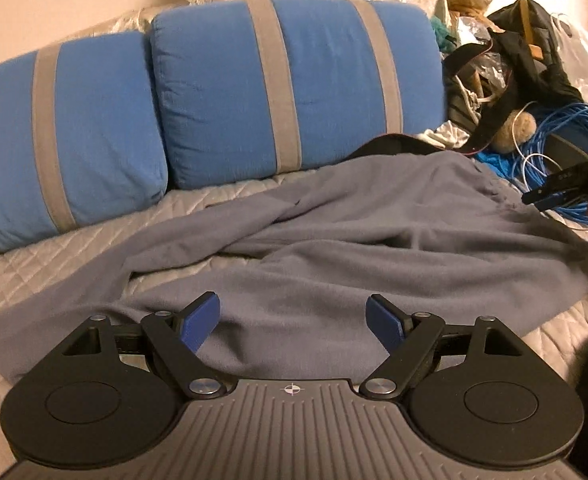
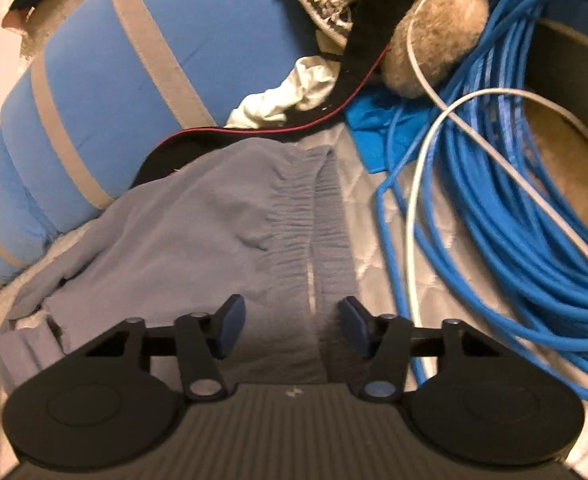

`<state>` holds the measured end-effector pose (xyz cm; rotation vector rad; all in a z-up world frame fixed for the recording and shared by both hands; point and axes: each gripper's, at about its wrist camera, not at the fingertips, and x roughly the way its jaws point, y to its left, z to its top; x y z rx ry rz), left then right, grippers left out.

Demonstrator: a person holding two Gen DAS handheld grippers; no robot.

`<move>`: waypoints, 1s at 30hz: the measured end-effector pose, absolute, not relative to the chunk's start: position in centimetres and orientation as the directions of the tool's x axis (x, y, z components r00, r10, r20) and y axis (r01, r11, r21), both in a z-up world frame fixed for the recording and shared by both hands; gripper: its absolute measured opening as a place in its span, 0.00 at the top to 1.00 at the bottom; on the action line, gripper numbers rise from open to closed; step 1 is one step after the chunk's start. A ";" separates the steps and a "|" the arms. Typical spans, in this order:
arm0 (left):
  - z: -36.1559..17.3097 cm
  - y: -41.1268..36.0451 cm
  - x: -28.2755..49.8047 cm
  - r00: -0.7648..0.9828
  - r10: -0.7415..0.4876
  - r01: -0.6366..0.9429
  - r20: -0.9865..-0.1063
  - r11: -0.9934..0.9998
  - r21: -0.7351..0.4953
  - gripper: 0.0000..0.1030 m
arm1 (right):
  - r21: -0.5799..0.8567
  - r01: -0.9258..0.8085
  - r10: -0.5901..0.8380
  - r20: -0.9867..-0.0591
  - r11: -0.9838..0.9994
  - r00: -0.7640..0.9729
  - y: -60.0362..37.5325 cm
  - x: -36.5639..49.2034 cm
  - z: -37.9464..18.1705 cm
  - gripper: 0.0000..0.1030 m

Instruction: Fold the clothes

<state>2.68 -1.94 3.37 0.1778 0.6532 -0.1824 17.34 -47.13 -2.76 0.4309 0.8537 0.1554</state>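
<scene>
The grey trousers [image 2: 198, 240] under my right claw [image 2: 292, 326] look like soft matt fleece, their waistband ribbed; my quilted bed cover [image 1: 74, 248] is satiny, and the blue cable [image 2: 513, 220] smooth plastic.

No readable words, brand names or numbers appear in either view. The only sign is a small crosshair mark printed on the ribbed grey body of the left gripper [image 1: 292, 322], and the same mark shows blurred on the right gripper [image 2: 293, 326].
</scene>
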 end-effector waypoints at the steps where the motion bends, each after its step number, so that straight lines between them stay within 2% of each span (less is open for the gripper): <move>1: 3.4 -2.2 2.7 0.781 -0.112 0.227 -0.615 0.967 0.113 0.22 | 0.445 0.033 0.318 -0.687 0.895 0.654 -47.1 17.5 -2.9 0.51; 2: 3.3 -2.4 2.8 0.779 -0.115 0.234 -0.617 0.965 0.116 0.22 | 0.461 0.028 0.332 -0.679 0.887 0.655 -47.0 17.6 -3.0 0.56; 4: 3.0 -2.8 2.9 0.768 -0.121 0.246 -0.629 0.962 0.116 0.22 | 0.462 0.033 0.332 -0.683 0.886 0.651 -46.8 17.9 -3.1 0.57; 5: 2.9 -2.9 3.0 0.762 -0.124 0.253 -0.636 0.961 0.116 0.22 | 0.462 0.035 0.331 -0.685 0.886 0.649 -46.8 18.0 -3.2 0.62; 8: 2.6 -3.4 3.0 0.752 -0.129 0.268 -0.646 0.956 0.122 0.22 | 0.438 0.049 0.300 -0.689 0.898 0.659 -47.1 17.9 -2.8 0.87; 11: 2.3 -3.9 2.8 0.749 -0.127 0.278 -0.651 0.951 0.134 0.22 | 0.414 0.063 0.269 -0.693 0.908 0.669 -47.4 17.8 -2.3 0.93; 19: 2.2 -4.1 2.9 0.746 -0.125 0.280 -0.654 0.950 0.137 0.22 | 0.345 0.104 0.183 -0.703 0.933 0.687 -48.0 17.6 -1.3 0.95; 28: 2.7 -3.9 2.8 0.749 -0.130 0.281 -0.650 0.950 0.134 0.22 | 0.307 0.194 0.102 -0.733 0.932 0.672 -47.6 18.5 -2.9 0.93; 29: 2.8 -3.9 2.7 0.750 -0.128 0.278 -0.649 0.951 0.134 0.22 | 0.300 0.193 0.096 -0.734 0.934 0.672 -47.4 18.5 -2.9 0.90; 30: 2.9 -3.9 2.7 0.750 -0.128 0.276 -0.649 0.952 0.131 0.22 | 0.297 0.190 0.098 -0.737 0.936 0.669 -47.3 18.5 -2.6 0.76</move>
